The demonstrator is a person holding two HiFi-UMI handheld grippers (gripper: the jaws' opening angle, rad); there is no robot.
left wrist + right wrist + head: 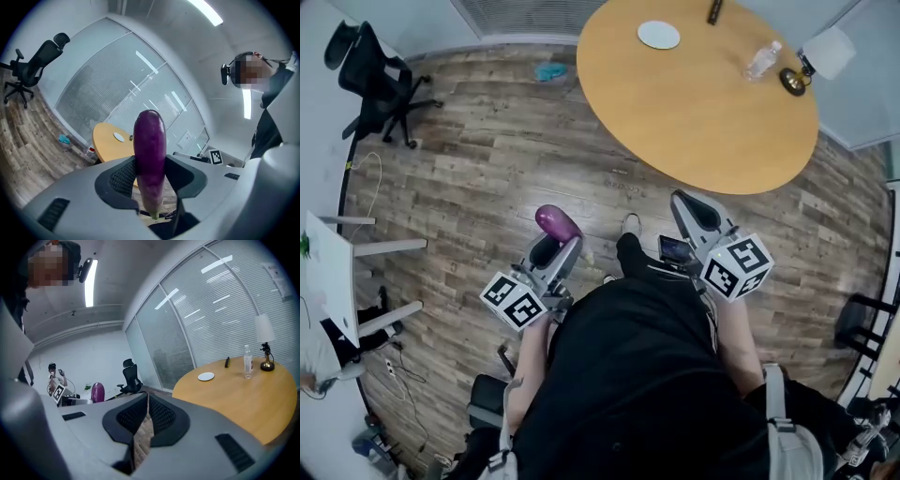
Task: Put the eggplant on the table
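A purple eggplant (pixel 557 222) stands upright between the jaws of my left gripper (pixel 555 251), which is shut on it above the wooden floor. In the left gripper view the eggplant (pixel 150 154) fills the gap between both pads, stem end down. My right gripper (pixel 694 208) hangs to the right at about the same height, with its jaws shut and nothing between them (pixel 146 416). The round wooden table (pixel 694 103) lies ahead of both grippers, a short way off. From the right gripper view the eggplant (pixel 97 392) shows at the left.
On the table are a white plate (pixel 659 35), a water bottle (pixel 762 60), a small lamp (pixel 816 58) and a dark object (pixel 713 11). A black office chair (pixel 370 80) stands far left, a white desk (pixel 323 272) at the left edge. Another person (pixel 55 376) stands in the background.
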